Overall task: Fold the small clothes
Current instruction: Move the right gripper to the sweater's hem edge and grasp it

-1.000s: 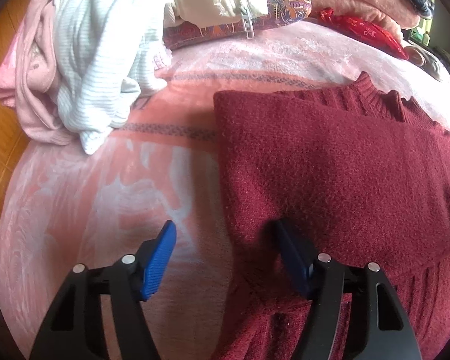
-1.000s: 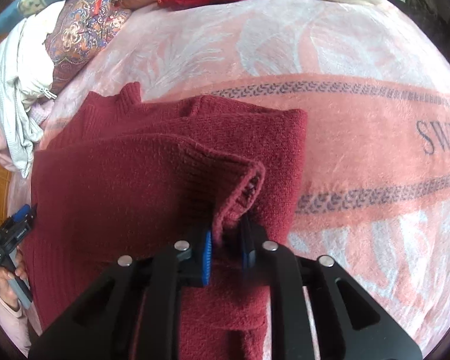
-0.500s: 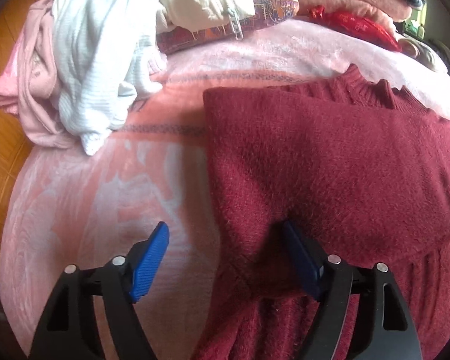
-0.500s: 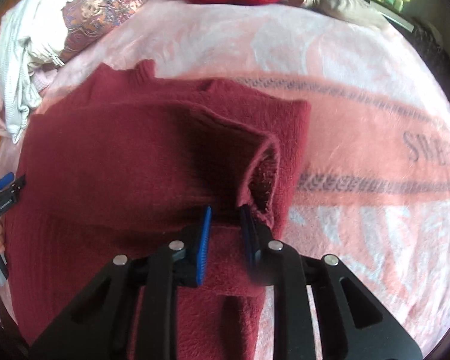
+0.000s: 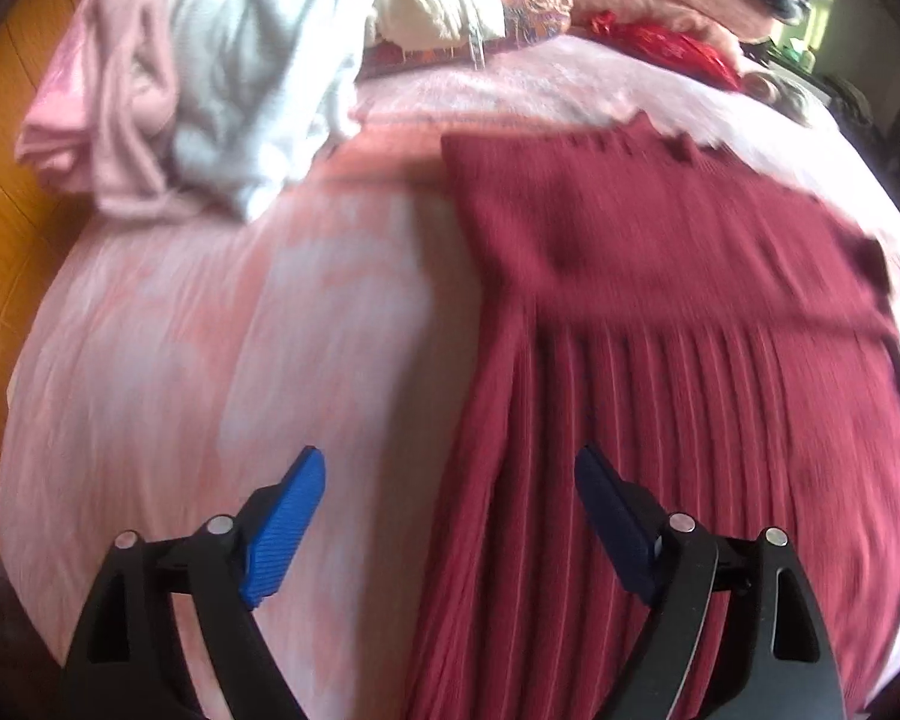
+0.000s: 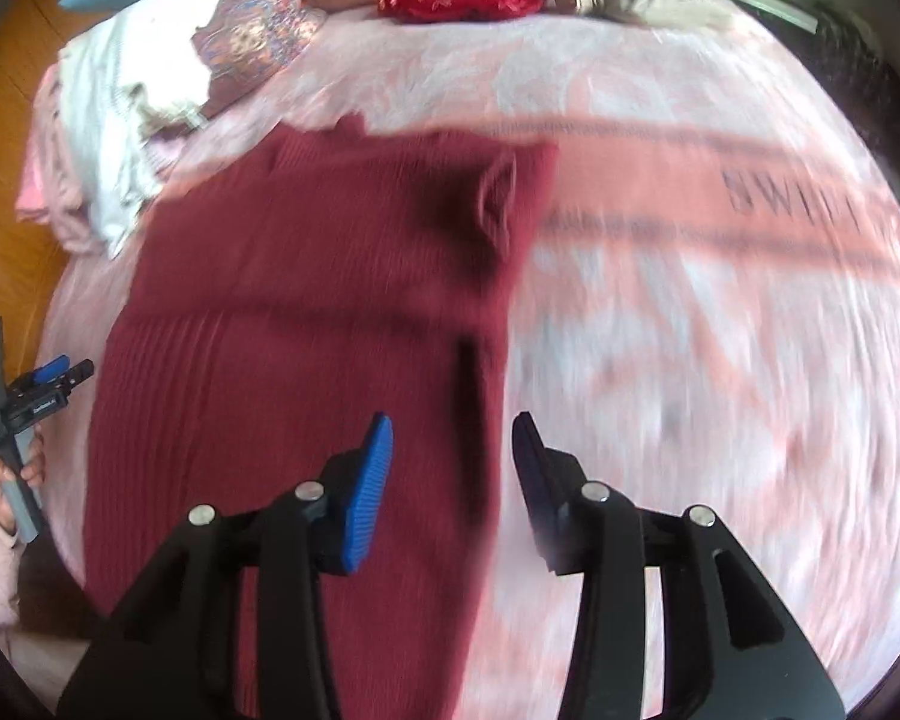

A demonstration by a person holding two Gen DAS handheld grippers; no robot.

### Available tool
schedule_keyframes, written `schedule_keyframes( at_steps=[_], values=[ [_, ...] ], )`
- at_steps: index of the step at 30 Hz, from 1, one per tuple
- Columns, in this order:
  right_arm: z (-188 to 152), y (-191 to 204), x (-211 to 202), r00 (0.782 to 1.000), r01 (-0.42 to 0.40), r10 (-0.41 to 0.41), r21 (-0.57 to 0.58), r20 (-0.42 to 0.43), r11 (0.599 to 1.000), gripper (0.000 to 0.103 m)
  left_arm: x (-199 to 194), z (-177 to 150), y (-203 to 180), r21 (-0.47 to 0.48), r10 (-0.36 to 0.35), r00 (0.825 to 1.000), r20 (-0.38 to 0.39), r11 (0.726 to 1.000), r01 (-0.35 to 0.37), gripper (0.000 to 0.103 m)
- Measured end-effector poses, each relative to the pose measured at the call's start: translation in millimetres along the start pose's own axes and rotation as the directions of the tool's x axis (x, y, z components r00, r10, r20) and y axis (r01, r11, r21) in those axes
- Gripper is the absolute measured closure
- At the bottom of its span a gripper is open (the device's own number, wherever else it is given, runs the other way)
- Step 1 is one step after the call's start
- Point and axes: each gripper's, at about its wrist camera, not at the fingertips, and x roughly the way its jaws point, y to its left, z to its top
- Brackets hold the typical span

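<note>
Released since before: your right tool (image 6: 453, 468) now spread over the maroon sweater (image 6: 306, 312) edge; left tool (image 5: 450, 501) spread too. Sweater flat on bed (image 6: 690, 360); bare blanket right. Clothes pile (image 5: 222, 78) far left; lettering in right view only.

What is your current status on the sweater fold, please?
Left gripper open, empty, over sweater's left edge. Right gripper open, empty, over its right edge. Maroon sweater flat on pink blanket, sleeves folded in. Clothes pile well clear.
</note>
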Motion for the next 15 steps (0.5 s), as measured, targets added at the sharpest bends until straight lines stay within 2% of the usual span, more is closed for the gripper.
schedule_keyframes(
  at_steps=[5, 7, 9, 13, 15],
  values=[
    [-89.2, 8.3, -13.4, 0.993, -0.046, 0.043, -0.027, -0.107, 0.999, 0.061, -23.7, -69.9, 9.8, 0.01, 0.02, 0.997, -0.072, 1.0, -0.019, 0.017],
    [-125.8, 12.9, -14.9, 0.989, -0.052, 0.042, -0.072, -0.145, 0.996, 0.06, -27.4, -89.0, 11.0, 0.023, 0.035, 0.994, -0.099, 0.999, -0.033, 0.017],
    [-150.0, 13.7, -15.7, 0.986, -0.042, 0.027, -0.091, -0.162, 0.995, 0.06, -28.0, -107.7, 14.7, 0.028, 0.047, 0.991, -0.127, 0.999, -0.044, 0.017],
    [-186.2, 7.2, 4.0, 0.966, -0.087, 0.091, 0.03, -0.242, 0.996, 0.056, -26.9, -136.1, 24.5, 0.051, 0.057, 0.986, -0.154, 0.997, -0.049, 0.017],
    [-192.4, 14.9, 14.7, 0.961, -0.084, 0.09, 0.032, -0.262, 0.996, 0.056, -20.9, -143.8, 28.7, 0.053, 0.051, 0.982, -0.18, 0.998, -0.042, 0.017]
  ],
)
